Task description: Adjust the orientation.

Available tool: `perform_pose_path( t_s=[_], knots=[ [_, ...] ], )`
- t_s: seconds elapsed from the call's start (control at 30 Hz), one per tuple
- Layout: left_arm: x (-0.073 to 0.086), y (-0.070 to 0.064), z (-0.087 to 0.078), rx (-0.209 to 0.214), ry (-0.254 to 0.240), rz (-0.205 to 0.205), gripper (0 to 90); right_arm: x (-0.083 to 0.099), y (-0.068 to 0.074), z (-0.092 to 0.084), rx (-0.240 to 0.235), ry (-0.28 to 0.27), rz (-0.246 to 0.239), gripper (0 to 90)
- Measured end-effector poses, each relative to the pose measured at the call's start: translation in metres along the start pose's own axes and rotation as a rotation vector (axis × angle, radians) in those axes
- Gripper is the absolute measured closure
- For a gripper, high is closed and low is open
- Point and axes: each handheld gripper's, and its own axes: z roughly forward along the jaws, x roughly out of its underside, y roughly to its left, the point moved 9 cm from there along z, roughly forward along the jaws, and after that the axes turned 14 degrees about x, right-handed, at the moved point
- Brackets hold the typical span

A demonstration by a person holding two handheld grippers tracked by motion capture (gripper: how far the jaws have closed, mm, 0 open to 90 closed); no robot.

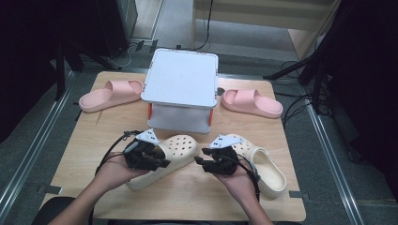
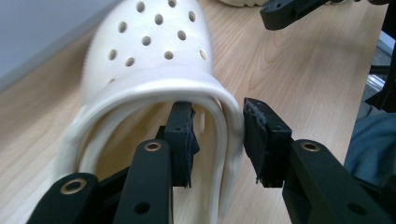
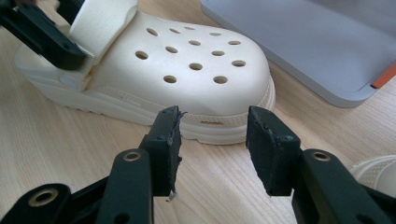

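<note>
In the high view, a wooden table (image 1: 187,197) carries a white two-level stand (image 1: 180,89) at its far middle, with a pink slipper (image 1: 111,94) to its left and another pink slipper (image 1: 252,102) to its right. Nearer the person lie two cream clogs: the left clog (image 1: 169,157) sits in front of the stand, and the right clog (image 1: 263,166) lies well apart from it toward the table's right edge. The left gripper (image 1: 162,161) is at the heel end of the left clog, while the right gripper (image 1: 199,159) hovers between the two clogs, its tips pointing at the left one. In the left gripper view, the left clog (image 2: 154,51) lies on the wood with its toe pointing away; the jaws stand apart astride its heel strap (image 2: 224,121), one pad inside the loop, the other outside and clear of it. In the right gripper view, the left clog (image 3: 187,70) lies just beyond the jaws, which stand apart with nothing between them; the stand (image 3: 317,42) shows at the upper right.
</note>
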Motion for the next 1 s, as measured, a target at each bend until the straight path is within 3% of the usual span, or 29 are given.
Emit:
perform_pose_path(
  t_s=[0.13, 0.23, 0.33, 0.43, 0.57, 0.67, 0.87, 1.0],
  knots=[
    [-0.005, -0.003, -0.024, 0.001, -0.049, 0.013, 66.3, -0.001, 0.002, 0.000, -0.004, -0.001, 0.008, 56.7],
    [-0.007, 0.003, -0.040, -0.035, -0.066, 0.029, 73.6, -0.001, 0.004, 0.001, -0.011, -0.003, 0.010, 58.0],
    [-0.004, 0.019, -0.050, -0.058, -0.089, 0.011, 80.8, -0.002, 0.007, 0.002, -0.019, 0.000, 0.016, 60.8],
    [0.004, 0.043, -0.054, -0.108, -0.089, -0.016, 84.9, -0.002, 0.011, 0.004, -0.029, 0.007, 0.021, 66.2],
    [0.013, 0.066, -0.051, -0.112, -0.099, -0.058, 87.7, -0.003, 0.016, 0.005, -0.041, 0.009, 0.034, 78.5],
    [0.019, 0.077, -0.044, -0.119, -0.072, -0.034, 87.9, -0.001, 0.022, 0.006, -0.069, 0.020, 0.046, 89.8],
    [0.038, 0.086, -0.031, -0.110, -0.032, -0.059, 87.8, 0.002, 0.040, 0.016, -0.087, 0.060, 0.006, 90.0],
    [0.042, 0.083, -0.023, -0.086, -0.026, -0.073, 87.9, 0.007, 0.046, 0.027, -0.060, 0.086, -0.027, 90.0]
  ],
)
